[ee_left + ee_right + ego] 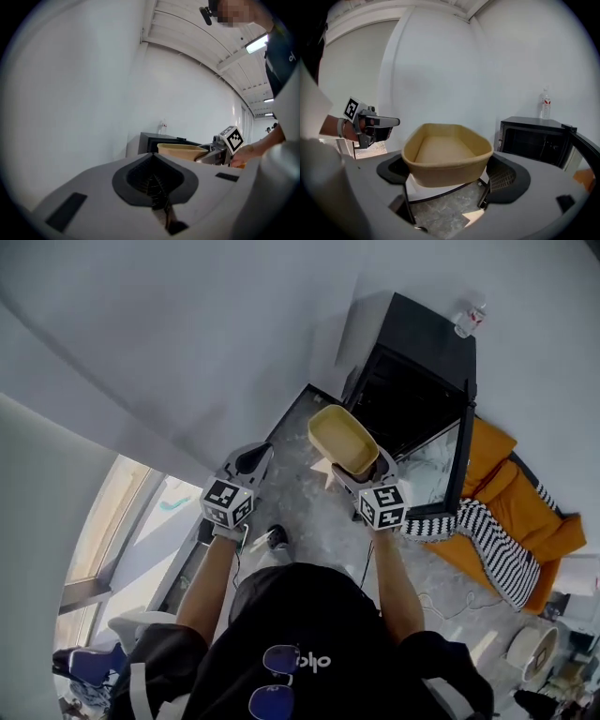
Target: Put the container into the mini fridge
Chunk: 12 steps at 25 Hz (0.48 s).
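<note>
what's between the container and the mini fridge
Nothing: in the right gripper view the gap from the container to the open mini fridge is bare.

The fridge (417, 329) stands open, its dark mouth (403, 404) facing near and left; how full it is inside cannot be made out. Its door (436, 470) is swung out on the right and walls off that side, with an orange cushion (511, 502) and a striped cloth (487, 545) beyond it. The wall (187, 334) closes the far side and the left. A bottle (469, 320) stands on the fridge's top, above the mouth. Bare floor (309, 517) leads up to the fridge. The container (342, 439) hangs just before the mouth; the left gripper (255, 457) is off to its left, apart from it.
</note>
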Motion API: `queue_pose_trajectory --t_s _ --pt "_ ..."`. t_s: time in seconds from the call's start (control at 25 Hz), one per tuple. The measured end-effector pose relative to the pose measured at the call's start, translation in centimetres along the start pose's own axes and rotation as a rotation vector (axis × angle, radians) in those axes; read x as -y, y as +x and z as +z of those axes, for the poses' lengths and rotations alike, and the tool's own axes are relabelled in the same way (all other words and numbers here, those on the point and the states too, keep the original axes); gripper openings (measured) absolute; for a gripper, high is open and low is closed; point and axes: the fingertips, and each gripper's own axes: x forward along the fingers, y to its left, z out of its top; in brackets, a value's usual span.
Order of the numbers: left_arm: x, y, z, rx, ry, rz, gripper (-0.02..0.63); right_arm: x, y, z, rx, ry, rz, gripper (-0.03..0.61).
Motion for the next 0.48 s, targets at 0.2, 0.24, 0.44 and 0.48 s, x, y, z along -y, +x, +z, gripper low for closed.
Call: queue_pose_trajectory --t_s 0.2,0.24,0.44,0.48 --pt "-2.6 2.8 -0.3 -0.026 -0.008 -0.079 0.008 0.4 2.8 -0.1 -0.015 0.032 -0.05 0.505" --pt "-2.9 3.5 -0.2 -0.027 -0.009 -0.087 0.008 0.9 3.3 0.0 -0.016 0.036 -0.055 0.505" --pt "-3.6 7.3 -0.4 -0.042 -0.016 -0.129 0.008 3.8 5.1 0.4 -0.018 0.048 -0.079 0.505" --pt "-3.8 8.2 -0.5 -0.048 -0.016 -0.135 0.008 4.6 5.4 0.5 -0.017 0.052 -0.084 0.505"
